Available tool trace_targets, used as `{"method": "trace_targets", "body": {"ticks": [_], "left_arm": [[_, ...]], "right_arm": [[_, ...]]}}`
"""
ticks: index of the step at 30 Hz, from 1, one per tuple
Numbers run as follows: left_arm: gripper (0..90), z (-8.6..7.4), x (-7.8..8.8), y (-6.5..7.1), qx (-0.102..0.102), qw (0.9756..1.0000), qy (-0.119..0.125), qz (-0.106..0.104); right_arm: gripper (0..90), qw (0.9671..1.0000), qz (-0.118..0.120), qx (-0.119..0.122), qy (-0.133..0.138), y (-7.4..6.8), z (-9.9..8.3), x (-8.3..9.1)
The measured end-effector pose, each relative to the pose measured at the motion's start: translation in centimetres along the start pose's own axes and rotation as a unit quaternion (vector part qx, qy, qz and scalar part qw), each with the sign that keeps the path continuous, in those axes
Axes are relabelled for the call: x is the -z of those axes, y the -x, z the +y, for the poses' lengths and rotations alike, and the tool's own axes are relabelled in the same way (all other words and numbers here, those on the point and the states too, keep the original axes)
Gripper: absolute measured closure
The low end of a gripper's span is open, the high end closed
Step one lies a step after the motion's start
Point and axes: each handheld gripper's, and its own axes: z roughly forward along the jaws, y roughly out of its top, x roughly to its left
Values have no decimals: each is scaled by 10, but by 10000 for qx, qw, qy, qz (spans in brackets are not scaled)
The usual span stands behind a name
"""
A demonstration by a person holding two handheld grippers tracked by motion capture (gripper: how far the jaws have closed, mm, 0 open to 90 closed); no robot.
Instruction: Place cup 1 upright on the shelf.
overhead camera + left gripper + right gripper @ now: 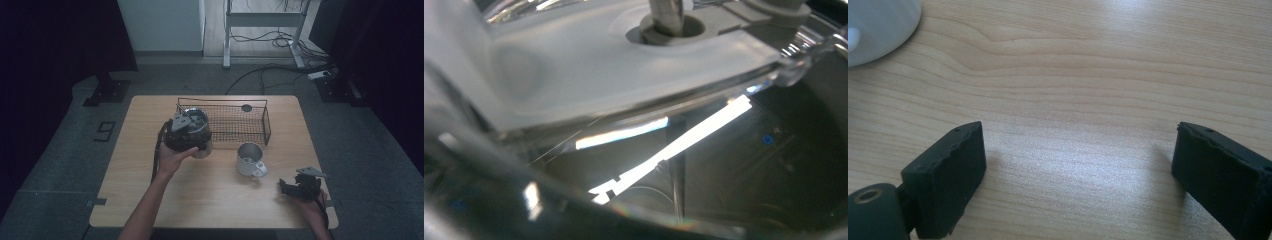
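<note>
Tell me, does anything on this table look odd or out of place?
Nothing stands out. The white mug stands upright, the wire basket sits square on the table, and nothing looks spilled. The left tool is at a glass container.

a light wooden table [150,200] on a grey floor carries a black wire basket [235,122] along its far edge, and a white mug [250,160] just in front of the basket's right end, handle turned toward the near side.

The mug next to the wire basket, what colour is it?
The mug is white with a silvery inside, clearest in the high view.
</note>
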Motion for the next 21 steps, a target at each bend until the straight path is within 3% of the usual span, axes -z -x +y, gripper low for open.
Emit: {"method": "trace_targets", "body": {"ticks": [12, 21], "left_arm": [[42, 9, -8, -5, -2, 10000, -31, 40], [42, 15, -8, -15, 114, 9999, -9, 65]], "right_arm": [[70, 10000, -9, 11, 11, 0, 0, 0], [70, 10000, -5, 9, 17, 0, 0, 0]]}}
